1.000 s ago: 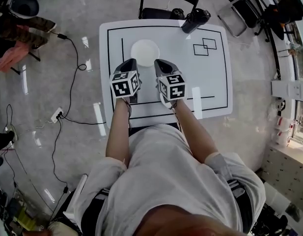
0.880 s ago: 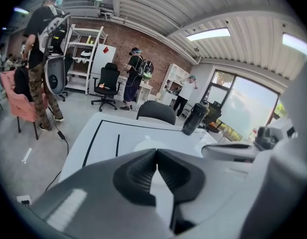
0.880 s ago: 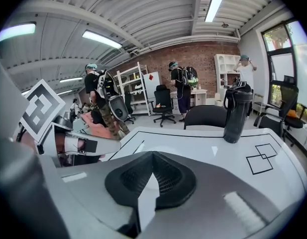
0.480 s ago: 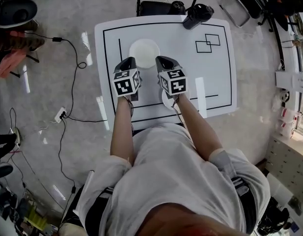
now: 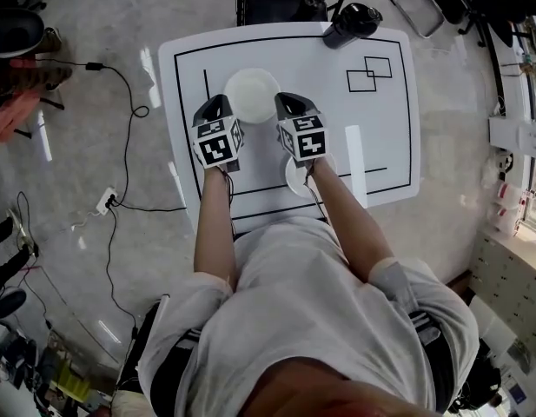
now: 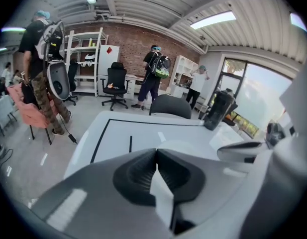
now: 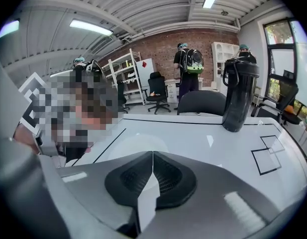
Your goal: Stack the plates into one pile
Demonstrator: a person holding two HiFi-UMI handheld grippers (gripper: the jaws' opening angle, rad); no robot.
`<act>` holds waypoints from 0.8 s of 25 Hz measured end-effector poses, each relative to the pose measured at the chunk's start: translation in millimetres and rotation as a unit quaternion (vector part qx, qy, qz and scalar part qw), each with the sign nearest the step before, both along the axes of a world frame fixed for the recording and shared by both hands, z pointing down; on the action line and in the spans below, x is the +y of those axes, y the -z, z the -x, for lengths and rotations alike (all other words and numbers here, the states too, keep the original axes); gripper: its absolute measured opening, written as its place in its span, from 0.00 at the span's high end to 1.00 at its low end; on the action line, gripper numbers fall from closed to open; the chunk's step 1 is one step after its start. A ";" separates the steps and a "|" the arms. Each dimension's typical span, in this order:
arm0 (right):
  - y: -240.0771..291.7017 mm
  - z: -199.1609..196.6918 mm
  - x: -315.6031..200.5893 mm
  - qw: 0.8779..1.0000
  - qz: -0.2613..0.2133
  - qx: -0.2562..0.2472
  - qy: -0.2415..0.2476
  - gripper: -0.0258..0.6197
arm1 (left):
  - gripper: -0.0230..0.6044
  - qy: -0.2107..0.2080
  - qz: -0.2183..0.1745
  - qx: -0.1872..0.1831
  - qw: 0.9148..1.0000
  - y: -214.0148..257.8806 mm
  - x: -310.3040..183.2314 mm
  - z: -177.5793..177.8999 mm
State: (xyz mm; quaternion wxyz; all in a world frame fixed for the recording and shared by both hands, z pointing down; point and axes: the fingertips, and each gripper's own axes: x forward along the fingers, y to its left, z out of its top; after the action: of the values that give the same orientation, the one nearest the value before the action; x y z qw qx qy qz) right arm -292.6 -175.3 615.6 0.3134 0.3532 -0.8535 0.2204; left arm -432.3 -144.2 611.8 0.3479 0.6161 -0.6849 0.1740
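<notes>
Surface: white table (image 5: 380, 146) with a black border line and two overlapping outlined squares (image 5: 369, 73) toward its far right.
Room: grey glossy floor (image 5: 76, 259) with a cable (image 5: 127, 120) trailing at the left. The room has a brick back wall (image 6: 128, 49), shelving, office chairs and strip lights.
Large plate (image 5: 251, 95): white, on the table's far half, between the two grippers' tips.
Small plate (image 5: 294, 180): white, near the front border line, apart from the large plate and unstacked.
Left gripper (image 5: 216, 104): fingers pressed together, nothing between them.
Right gripper (image 5: 287, 102): fingers likewise closed and empty.
Bottle (image 5: 352, 23): dark, upright at the far edge.
Hidden: the small plate is partly covered by the right gripper's marker cube and wrist. Whether either tip touches the large plate cannot be told.
Head view only: the small plate and the floor.
Gripper views only: standing people (image 6: 155, 73) and the ceiling. In these views the large plate (image 7: 137, 144) shows only faintly, white on white, beyond the closed jaws.
</notes>
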 end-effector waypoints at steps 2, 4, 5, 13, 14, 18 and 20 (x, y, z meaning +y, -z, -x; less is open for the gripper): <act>-6.1 -0.3 -3.0 1.000 0.005 0.004 -0.001 0.90 | 0.95 0.009 0.005 -0.006 1.000 -3.8 -0.7 5.9; -11.5 -1.0 -4.9 1.000 0.010 0.009 -0.003 0.86 | 0.80 -0.002 0.022 -0.006 1.000 -12.0 -0.2 5.6; -14.3 -1.3 -5.7 1.000 0.015 0.011 -0.004 0.83 | 0.77 -0.008 0.030 -0.003 1.000 -16.1 0.0 4.4; -36.6 -3.2 -10.5 0.999 0.046 0.024 -0.005 0.76 | 0.73 -0.026 0.058 0.019 0.998 -37.1 -3.8 -9.3; -38.1 -2.6 -10.2 0.998 0.050 0.022 -0.004 0.76 | 0.72 -0.029 0.063 0.020 0.997 -39.5 -2.9 -10.9; -46.0 -0.3 -7.0 0.997 0.068 0.027 0.003 0.69 | 0.72 -0.033 0.086 0.040 0.995 -50.1 2.0 -17.2; -49.7 1.2 -5.6 0.997 0.071 0.038 0.011 0.66 | 0.72 -0.031 0.091 0.052 0.994 -53.2 2.4 -19.0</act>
State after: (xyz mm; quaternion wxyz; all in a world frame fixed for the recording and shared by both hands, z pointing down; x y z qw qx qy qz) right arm -293.8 -180.9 665.4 0.3719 0.3285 -0.8272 0.2636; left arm -413.2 -141.9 665.0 0.4324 0.6109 -0.6279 0.2136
